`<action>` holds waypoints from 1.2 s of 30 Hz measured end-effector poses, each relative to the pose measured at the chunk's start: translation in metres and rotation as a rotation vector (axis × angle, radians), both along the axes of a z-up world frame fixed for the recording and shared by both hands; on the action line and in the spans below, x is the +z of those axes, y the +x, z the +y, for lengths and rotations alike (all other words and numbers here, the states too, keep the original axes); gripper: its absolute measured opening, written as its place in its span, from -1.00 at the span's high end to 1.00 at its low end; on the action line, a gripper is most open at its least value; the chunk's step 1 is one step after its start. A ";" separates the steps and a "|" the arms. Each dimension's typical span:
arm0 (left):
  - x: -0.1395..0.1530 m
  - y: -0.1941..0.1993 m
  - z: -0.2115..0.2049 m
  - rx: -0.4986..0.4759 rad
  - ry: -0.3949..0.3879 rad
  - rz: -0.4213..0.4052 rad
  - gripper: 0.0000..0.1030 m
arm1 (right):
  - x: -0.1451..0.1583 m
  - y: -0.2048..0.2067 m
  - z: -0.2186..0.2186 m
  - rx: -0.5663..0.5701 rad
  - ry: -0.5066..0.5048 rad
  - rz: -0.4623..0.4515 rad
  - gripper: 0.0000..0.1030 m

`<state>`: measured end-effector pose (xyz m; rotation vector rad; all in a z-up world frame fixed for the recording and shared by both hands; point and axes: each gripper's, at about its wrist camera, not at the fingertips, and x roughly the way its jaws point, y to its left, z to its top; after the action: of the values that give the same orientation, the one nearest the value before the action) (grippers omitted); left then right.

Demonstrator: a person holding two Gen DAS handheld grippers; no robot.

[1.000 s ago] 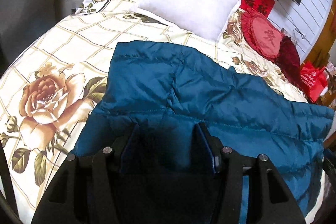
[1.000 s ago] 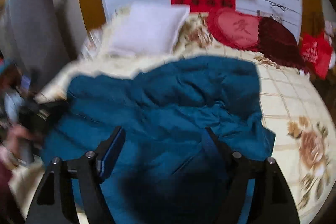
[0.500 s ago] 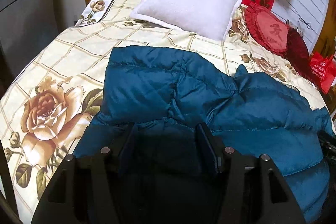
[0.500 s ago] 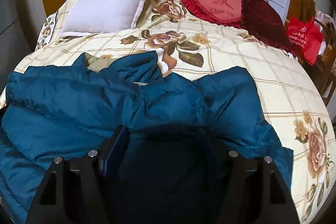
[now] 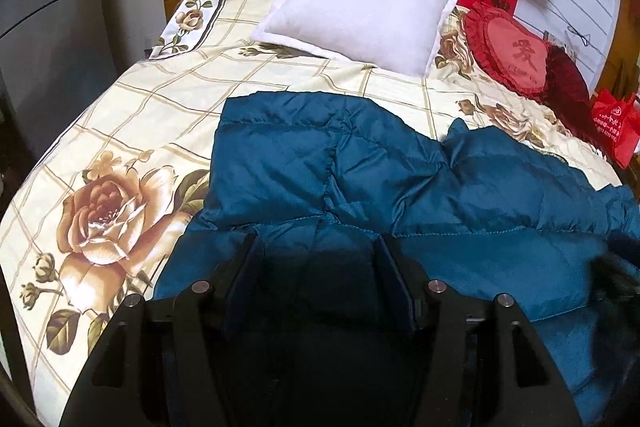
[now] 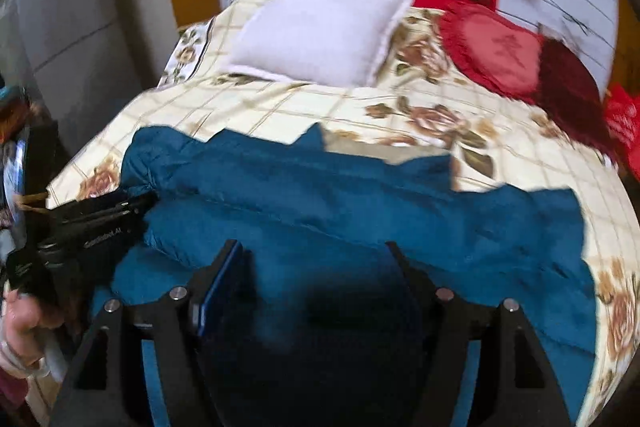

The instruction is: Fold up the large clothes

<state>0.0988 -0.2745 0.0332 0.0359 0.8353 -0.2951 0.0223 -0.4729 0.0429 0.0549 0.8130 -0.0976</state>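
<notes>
Bedroom scene: floral bedspread (image 5: 120,131) with a white pillow (image 5: 360,15) and red cushions (image 5: 516,55) at the far end. Teal padded jacket (image 5: 360,179) lies spread across the near half, partly doubled over. Left tongs (image 5: 318,247) and right tongs (image 6: 314,251) hover over it, jaws apart, gripping nothing. Recommended: seize the hem at matched points and lift evenly, keeping the seams aligned.

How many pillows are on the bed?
3: a white pillow near the headboard, a red heart cushion to its right, and a dark red cushion beside it. Others may be hidden.
</notes>
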 end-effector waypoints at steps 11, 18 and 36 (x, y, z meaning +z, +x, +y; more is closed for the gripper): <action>0.006 -0.007 0.009 -0.024 0.004 0.003 0.21 | -0.025 0.014 -0.016 -0.097 0.079 0.040 -0.52; 0.014 -0.036 0.051 -0.040 -0.027 -0.002 0.21 | 0.013 -0.083 -0.045 -0.117 0.011 -0.023 -0.54; -0.023 -0.061 0.088 0.003 0.085 -0.004 0.18 | -0.030 -0.141 -0.171 -0.463 0.075 0.026 -0.77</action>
<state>0.0376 -0.1864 0.0107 0.1144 0.8433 -0.2569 -0.1186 -0.6441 0.0125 0.3135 0.8179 -0.5051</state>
